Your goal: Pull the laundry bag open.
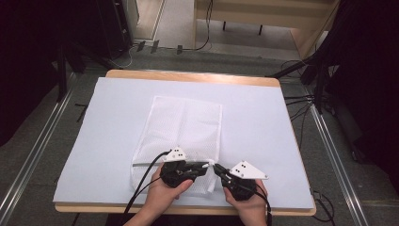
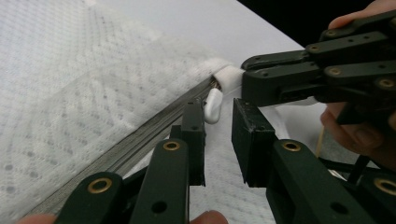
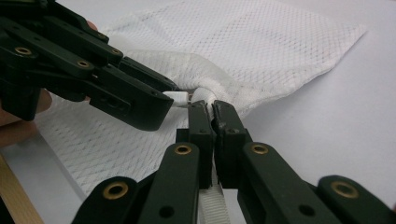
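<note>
High view, bag: white mesh zip bag (image 1: 181, 136) lay flat mid-table on the pale sheet (image 1: 113, 122), mouth end toward the near edge.
High view, grippers: left gripper (image 1: 203, 165) and right gripper (image 1: 219, 171) met tip to tip at the bag's near right corner, likely one to pin the bag, one to work the zip.
High view, hands: left hand (image 1: 164, 190) and right hand (image 1: 249, 202) came in over the near edge.

Left gripper view, zip: grey zipper line (image 2: 140, 140) ran up to the white zipper pull (image 2: 213, 106) at the fabric end tab (image 2: 229, 77).
Left gripper view, left gripper: (image 2: 219, 123) jaws apart, nothing held; pull hung just ahead of the gap, against the left jaw's tip. Looked lined up to take the pull.
Left gripper view, right gripper: (image 2: 252, 79) closed onto the end tab.

Right gripper view, right gripper: (image 3: 212, 112) jaws pressed together on the bunched corner tab (image 3: 205, 94), probably anchoring the bag so the zip could slide.
Right gripper view, left gripper: (image 3: 163, 100) tips at the pull (image 3: 177, 96); from here could not tell whether it gripped.
Right gripper view, strap: white webbing (image 3: 212, 207) sat between the jaw arms, purpose unclear.
</note>
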A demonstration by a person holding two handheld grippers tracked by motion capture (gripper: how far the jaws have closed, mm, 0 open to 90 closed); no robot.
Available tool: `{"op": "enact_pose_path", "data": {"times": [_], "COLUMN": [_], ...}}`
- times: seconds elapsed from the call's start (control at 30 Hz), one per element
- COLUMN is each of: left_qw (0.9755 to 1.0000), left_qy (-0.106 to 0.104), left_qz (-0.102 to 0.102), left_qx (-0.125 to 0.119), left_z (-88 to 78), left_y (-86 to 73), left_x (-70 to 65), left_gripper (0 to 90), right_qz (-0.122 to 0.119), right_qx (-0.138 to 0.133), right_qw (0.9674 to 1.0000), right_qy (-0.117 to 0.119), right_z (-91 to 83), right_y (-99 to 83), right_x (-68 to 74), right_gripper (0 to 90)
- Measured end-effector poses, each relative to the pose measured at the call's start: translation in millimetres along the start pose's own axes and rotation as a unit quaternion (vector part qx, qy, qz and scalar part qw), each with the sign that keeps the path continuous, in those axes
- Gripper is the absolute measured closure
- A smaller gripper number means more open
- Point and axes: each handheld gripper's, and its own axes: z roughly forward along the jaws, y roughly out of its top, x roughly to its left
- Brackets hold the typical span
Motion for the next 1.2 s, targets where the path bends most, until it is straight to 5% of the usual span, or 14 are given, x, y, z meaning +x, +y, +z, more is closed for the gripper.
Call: {"op": "enact_pose_path", "data": {"times": [0.47,0.7,1.2], "left_qw": [0.9995,0.9990,0.9980], "left_qy": [-0.004,0.011,0.039], "left_qz": [-0.014,-0.024,-0.040], "left_qx": [0.026,0.037,0.030], "left_z": [6.6,6.0,-24.5], "left_y": [1.7,1.8,-10.9], "left_x": [1.9,4.1,27.9], "left_gripper": [87.0,88.5,88.4], "right_qz": [-0.004,-0.002,0.014], "right_qx": [0.006,0.017,0.018], "right_qw": [1.0000,0.9994,0.9984], "right_qy": [-0.006,-0.030,-0.052], "right_z": [1.8,4.0,-1.6], "right_y": [0.2,2.3,0.9], "right_x": [5.5,8.7,-7.0], "right_gripper": [88.9,89.5,89.6]}}
